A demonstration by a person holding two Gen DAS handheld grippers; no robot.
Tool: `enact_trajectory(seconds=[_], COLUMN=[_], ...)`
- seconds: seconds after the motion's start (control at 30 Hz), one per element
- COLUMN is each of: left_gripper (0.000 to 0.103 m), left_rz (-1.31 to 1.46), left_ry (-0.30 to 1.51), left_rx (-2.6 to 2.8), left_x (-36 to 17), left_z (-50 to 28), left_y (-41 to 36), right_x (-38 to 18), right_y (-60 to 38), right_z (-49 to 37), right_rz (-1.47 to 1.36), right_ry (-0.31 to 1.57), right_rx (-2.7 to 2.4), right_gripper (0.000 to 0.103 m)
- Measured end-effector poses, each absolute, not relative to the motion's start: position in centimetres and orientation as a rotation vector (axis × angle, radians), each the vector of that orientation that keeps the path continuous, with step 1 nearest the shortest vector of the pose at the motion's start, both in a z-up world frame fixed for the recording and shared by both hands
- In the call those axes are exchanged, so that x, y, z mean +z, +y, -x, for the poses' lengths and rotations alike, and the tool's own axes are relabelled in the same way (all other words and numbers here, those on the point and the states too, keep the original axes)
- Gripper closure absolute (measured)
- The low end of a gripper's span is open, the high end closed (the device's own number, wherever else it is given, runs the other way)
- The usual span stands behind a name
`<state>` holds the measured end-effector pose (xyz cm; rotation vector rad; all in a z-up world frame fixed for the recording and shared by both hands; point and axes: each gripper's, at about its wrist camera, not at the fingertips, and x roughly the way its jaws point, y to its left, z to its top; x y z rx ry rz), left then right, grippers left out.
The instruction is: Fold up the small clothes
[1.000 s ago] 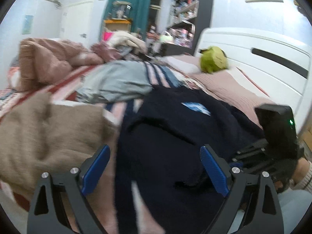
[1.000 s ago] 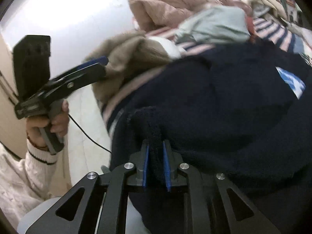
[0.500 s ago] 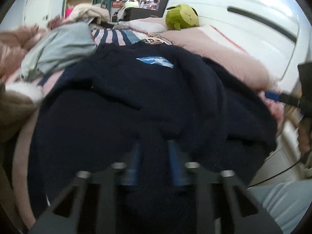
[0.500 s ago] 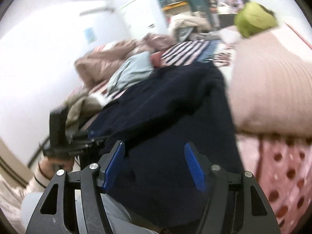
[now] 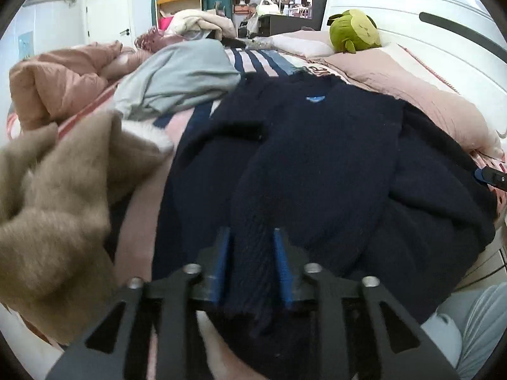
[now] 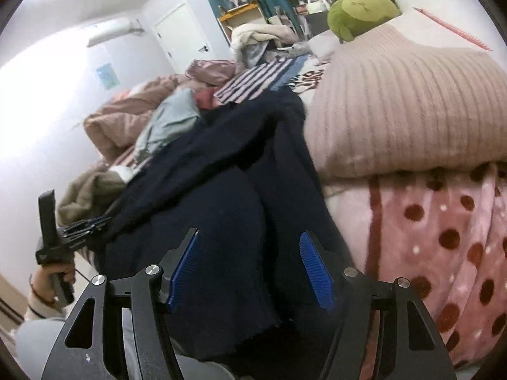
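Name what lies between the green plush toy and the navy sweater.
In the right wrist view, a ribbed pink pillow lies between the green plush toy and the navy sweater.

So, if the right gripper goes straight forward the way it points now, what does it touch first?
Most likely the navy sweater. The right gripper is open, and the dark knit lies directly between and ahead of its fingers. Depth is unclear, but nothing else seems to come before it.

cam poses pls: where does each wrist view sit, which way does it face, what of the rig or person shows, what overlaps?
Left wrist: on the left gripper, low at the bed edge, facing the headboard across the navy sweater it pinches; right gripper tip at the right edge.
Right wrist: on the open right gripper, facing along the bed toward the door; the person's left hand shows.
Shared: sweater, green plush, grey garment.
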<state>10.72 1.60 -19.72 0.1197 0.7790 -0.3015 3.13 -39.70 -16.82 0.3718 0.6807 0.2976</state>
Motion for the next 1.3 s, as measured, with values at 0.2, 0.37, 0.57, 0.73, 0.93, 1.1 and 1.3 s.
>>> enact_trajectory(seconds=[0.2, 0.37, 0.57, 0.73, 0.93, 1.1, 1.3], left_gripper=[0.019, 0.012, 0.030, 0.030, 0.090, 0.093, 0.094], left_rz=[-0.014, 0.083, 0.251, 0.276, 0.242, 0.242, 0.281], left_ry=[0.717, 0.814, 0.920, 0.850, 0.867, 0.738, 0.627], left_rx=[-0.358, -0.445, -0.585, -0.536, -0.431, -0.512, -0.539], left_x=[-16.7, -18.5, -22.8, -22.4, -21.2, -16.2, -12.0], left_z=[-7.7, -5.7, -4.5, -5.1, -6.5, -5.3, -3.9], left_y=[5.7, 7.3, 5.8, 3.9, 3.3, 4.4, 5.2], right_x=[-15.0, -17.4, -19.9, -20.0, -20.3, -17.3, -14.3], right_y=[-41.3, -42.9, -41.9, -39.5, -38.6, -38.9, -38.6], right_z=[-0.9, -0.8, -0.3, -1.2, -2.9, -1.9, -0.2], right_rz=[-0.277, -0.340, -0.486, -0.412, -0.531, -0.625, -0.658], right_ry=[0.659, 0.789, 0.760, 0.779, 0.749, 0.616, 0.541], right_rx=[0.225, 0.263, 0.477, 0.492, 0.601, 0.669, 0.702], right_gripper=[0.027, 0.022, 0.022, 0.047, 0.087, 0.089, 0.090])
